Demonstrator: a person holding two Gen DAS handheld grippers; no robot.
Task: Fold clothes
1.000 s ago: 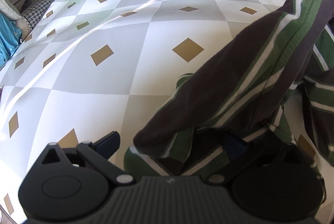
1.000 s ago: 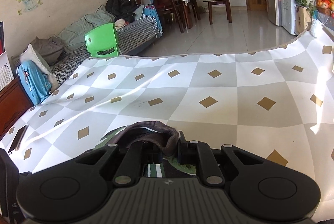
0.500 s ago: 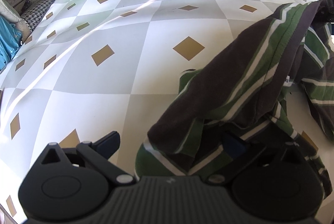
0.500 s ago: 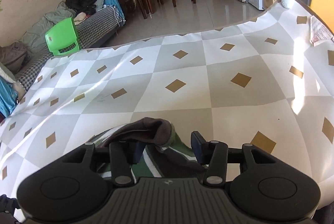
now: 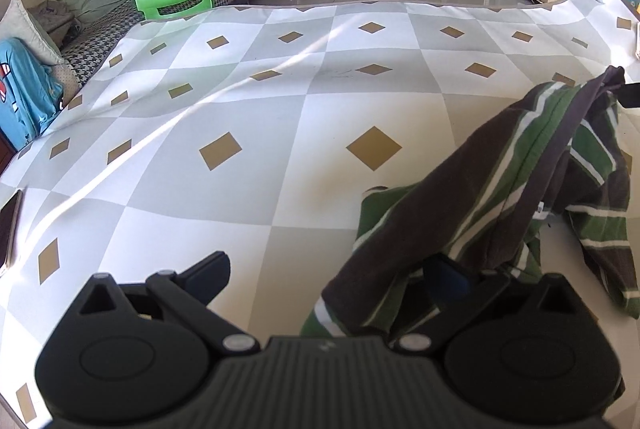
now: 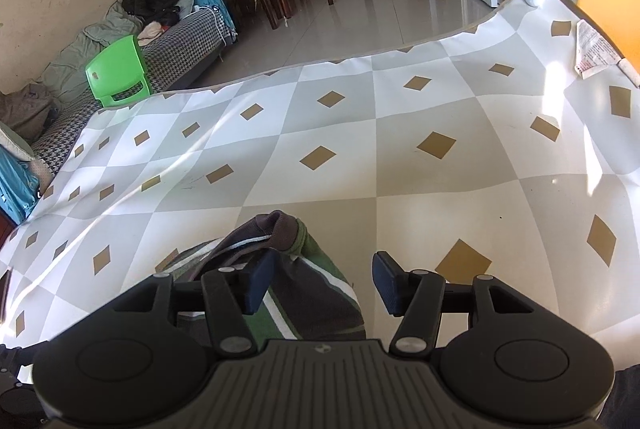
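Right wrist view: right gripper point(image 6: 326, 279), jaws just spread apart, has the striped shirt point(image 6: 304, 293) loose between them on the diamond-patterned tablecloth point(image 6: 400, 157). Left gripper point(image 5: 326, 275) gapes too, shirt draped over one finger.

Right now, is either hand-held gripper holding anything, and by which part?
Neither. The right hand-held gripper has just been opening; the green, brown and white striped shirt lies unpinched beside one finger. The left hand-held gripper is open, shirt draped over one finger.
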